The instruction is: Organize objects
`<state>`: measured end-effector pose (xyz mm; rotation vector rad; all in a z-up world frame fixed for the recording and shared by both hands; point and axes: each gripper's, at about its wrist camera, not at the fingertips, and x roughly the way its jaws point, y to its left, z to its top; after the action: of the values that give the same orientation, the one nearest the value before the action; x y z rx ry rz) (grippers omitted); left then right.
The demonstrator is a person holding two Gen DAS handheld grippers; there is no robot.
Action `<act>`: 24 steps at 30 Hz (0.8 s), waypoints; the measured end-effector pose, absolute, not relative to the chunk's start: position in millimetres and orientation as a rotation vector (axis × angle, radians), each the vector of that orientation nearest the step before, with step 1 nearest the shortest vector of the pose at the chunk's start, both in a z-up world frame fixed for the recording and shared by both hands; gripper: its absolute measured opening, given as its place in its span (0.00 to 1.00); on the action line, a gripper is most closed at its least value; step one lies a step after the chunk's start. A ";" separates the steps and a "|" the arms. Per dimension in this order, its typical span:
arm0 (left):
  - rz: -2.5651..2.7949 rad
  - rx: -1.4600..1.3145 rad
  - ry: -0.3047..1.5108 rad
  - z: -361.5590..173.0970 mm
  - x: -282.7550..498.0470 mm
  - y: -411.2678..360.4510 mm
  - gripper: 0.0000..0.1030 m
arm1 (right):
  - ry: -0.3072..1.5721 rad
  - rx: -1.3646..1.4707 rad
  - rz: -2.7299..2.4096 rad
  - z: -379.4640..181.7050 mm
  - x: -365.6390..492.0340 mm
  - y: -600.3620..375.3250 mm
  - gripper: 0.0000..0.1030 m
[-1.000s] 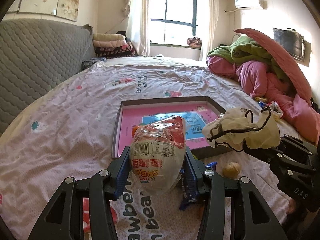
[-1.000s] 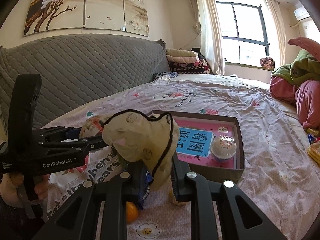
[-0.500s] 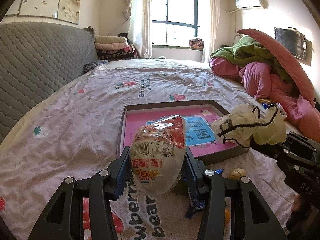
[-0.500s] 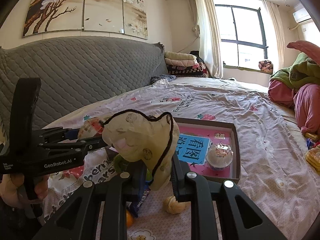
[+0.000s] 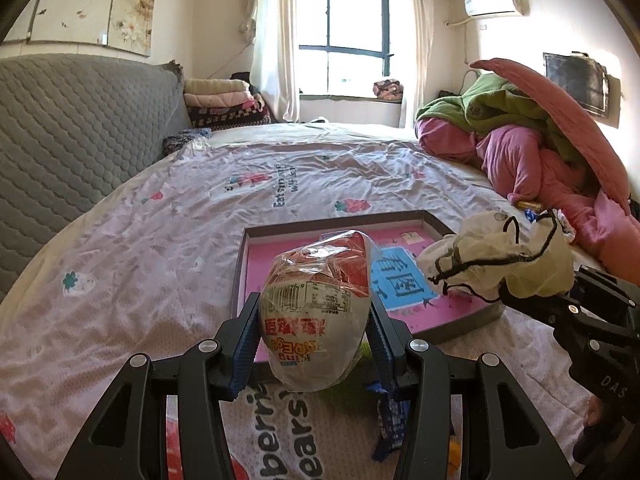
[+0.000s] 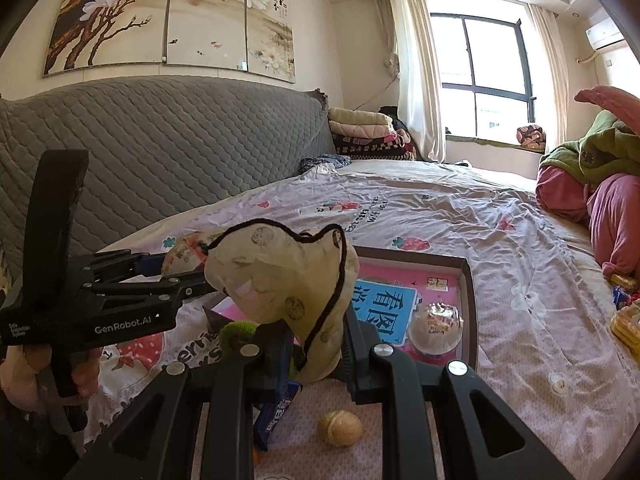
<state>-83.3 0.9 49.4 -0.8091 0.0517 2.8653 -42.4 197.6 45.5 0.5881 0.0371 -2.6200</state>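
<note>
My left gripper (image 5: 314,334) is shut on a plastic-wrapped snack bun (image 5: 316,312) and holds it above the bed, just before the near edge of the pink-lined box (image 5: 360,220). My right gripper (image 6: 316,354) is shut on a cream drawstring pouch (image 6: 280,276) with a black cord; the pouch also shows in the left wrist view (image 5: 500,264), to the right of the box. The left gripper's fingers (image 6: 152,276) and the bun (image 6: 182,254) show at left in the right wrist view. A wrapped cupcake (image 6: 436,326) sits inside the box (image 6: 470,304).
On the bedsheet near me lie a blue snack wrapper (image 6: 276,416), a small round tan ball (image 6: 340,428) and a green item (image 6: 236,332). Yellow snack packs (image 6: 626,324) lie at far right. A pile of pink and green bedding (image 5: 532,140) stands right; a grey headboard (image 5: 72,132) left.
Both grippers have risen and drawn back a little with their loads, so the box now looks farther away and more of the bed shows. Both grips are unchanged.
</note>
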 end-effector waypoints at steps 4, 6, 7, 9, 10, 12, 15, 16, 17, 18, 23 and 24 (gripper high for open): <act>2.869 -0.804 0.040 53.8 -91.5 -2.0 0.50 | 0.033 0.581 -2.621 48.0 -48.7 197.9 0.21; 2.876 -0.800 0.047 55.5 -95.9 -2.5 0.50 | 0.033 0.573 -2.624 50.3 -52.0 198.1 0.21; 2.880 -0.799 0.048 56.7 -99.0 -3.2 0.50 | 0.033 0.570 -2.626 51.3 -52.6 198.1 0.21; 2.873 -0.796 0.041 59.3 -103.0 -3.7 0.50 | 0.029 0.561 -2.628 53.5 -54.9 199.0 0.21; 2.872 -0.792 0.044 60.5 -104.8 -3.6 0.50 | 0.029 0.557 -2.631 54.7 -56.6 199.3 0.21; 2.872 -0.785 0.050 62.1 -106.8 -2.5 0.50 | 0.027 0.549 -2.634 57.3 -60.6 199.7 0.21; 2.864 -0.783 0.034 65.9 -112.6 -4.0 0.50 | 0.016 0.540 -2.635 61.8 -66.7 201.1 0.21; 2.864 -0.781 0.030 67.5 -115.0 -4.9 0.50 | 0.014 0.537 -2.634 63.4 -69.3 201.2 0.21; 2.860 -0.786 0.018 69.0 -117.9 -5.9 0.50 | 0.013 0.535 -2.636 64.8 -71.2 201.2 0.21; 2.853 -0.791 0.000 70.8 -121.0 -7.8 0.50 | 0.012 0.533 -2.638 66.0 -73.3 201.3 0.21; 2.850 -0.780 -0.037 77.9 -132.7 -15.8 0.50 | 0.002 0.534 -2.639 69.5 -84.7 201.8 0.21; 2.852 -0.779 -0.046 77.9 -135.8 -18.4 0.50 | 0.001 0.534 -2.640 70.0 -86.5 201.9 0.21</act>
<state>-135.8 -18.4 77.9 -0.7790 -0.0464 2.8518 -86.5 201.9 70.0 0.5339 0.0013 -2.6399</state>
